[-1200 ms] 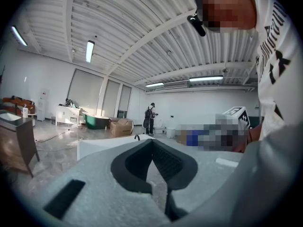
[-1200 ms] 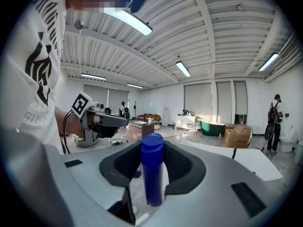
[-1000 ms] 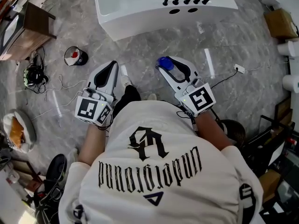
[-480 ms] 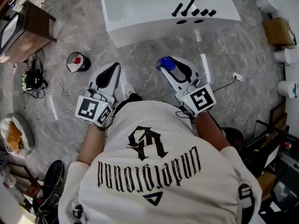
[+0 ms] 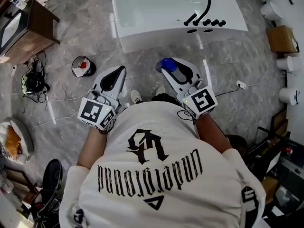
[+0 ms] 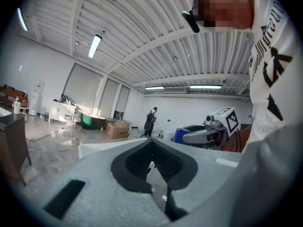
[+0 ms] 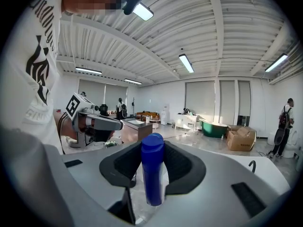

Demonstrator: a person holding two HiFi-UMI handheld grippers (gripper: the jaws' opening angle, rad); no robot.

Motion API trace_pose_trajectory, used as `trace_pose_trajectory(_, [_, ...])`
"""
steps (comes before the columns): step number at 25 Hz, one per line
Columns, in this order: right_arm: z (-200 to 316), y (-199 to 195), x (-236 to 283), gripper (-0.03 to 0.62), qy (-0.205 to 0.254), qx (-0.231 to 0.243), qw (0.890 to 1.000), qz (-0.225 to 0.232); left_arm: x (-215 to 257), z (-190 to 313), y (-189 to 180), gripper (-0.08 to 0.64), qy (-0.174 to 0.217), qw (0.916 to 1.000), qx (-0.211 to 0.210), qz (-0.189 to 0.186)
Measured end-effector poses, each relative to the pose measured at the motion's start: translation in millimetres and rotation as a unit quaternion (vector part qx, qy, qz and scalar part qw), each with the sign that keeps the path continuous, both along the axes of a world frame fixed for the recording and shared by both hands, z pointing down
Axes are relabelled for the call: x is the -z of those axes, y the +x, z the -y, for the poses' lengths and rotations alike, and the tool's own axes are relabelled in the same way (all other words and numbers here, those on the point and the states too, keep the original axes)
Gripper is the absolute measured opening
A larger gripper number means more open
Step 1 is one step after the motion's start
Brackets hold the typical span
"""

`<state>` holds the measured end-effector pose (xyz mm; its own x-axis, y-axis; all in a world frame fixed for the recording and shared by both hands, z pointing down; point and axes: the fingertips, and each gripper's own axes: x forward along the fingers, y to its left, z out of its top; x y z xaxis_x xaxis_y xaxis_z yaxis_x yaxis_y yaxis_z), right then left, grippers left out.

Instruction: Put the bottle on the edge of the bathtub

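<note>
A white bathtub (image 5: 124, 38) with a black faucet (image 5: 205, 6) stands on the marble floor ahead of me, at the top of the head view. My right gripper (image 5: 167, 65) is shut on a blue bottle (image 7: 152, 169), which stands upright between the pads; its blue cap (image 5: 166, 64) shows just short of the tub. My left gripper (image 5: 119, 71) is beside it on the left, jaws together and holding nothing. Both grippers hang over the floor in front of the tub's near wall. In the left gripper view the tub's white rim (image 6: 97, 147) lies just beyond the jaw tips.
A red-and-black round thing (image 5: 83, 66) lies on the floor to the left, with cables and a headset (image 5: 31, 82) further left. A wooden table (image 5: 33, 30) stands at the far left. A white plug and cord (image 5: 241, 84) and a cardboard box (image 5: 281, 38) are on the right.
The bathtub has slid nearer in the head view as the person walked towards it. Both grippers travelled along, the right one still holding the bottle.
</note>
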<state>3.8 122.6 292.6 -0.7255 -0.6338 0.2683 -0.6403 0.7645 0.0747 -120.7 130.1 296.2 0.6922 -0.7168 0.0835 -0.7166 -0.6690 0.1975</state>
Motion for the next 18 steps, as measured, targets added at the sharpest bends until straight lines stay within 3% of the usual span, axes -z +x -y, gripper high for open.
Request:
trace_pose_trajectory(4, [15.0, -13.3, -0.2, 0.150, -0.004, 0.004, 1.000, -0.003, 2.2, 5.9, -5.4, 0.012, 0.005, 0.9999, -0.011, -0.008])
trace_pose_trajectory(18, [91.2, -40.0, -9.5, 0.150, -0.008, 0.044, 0.999, 0.002, -7.4, 71.3, -35.9, 0.011, -0.014, 0.9989, 0.043, 0.011])
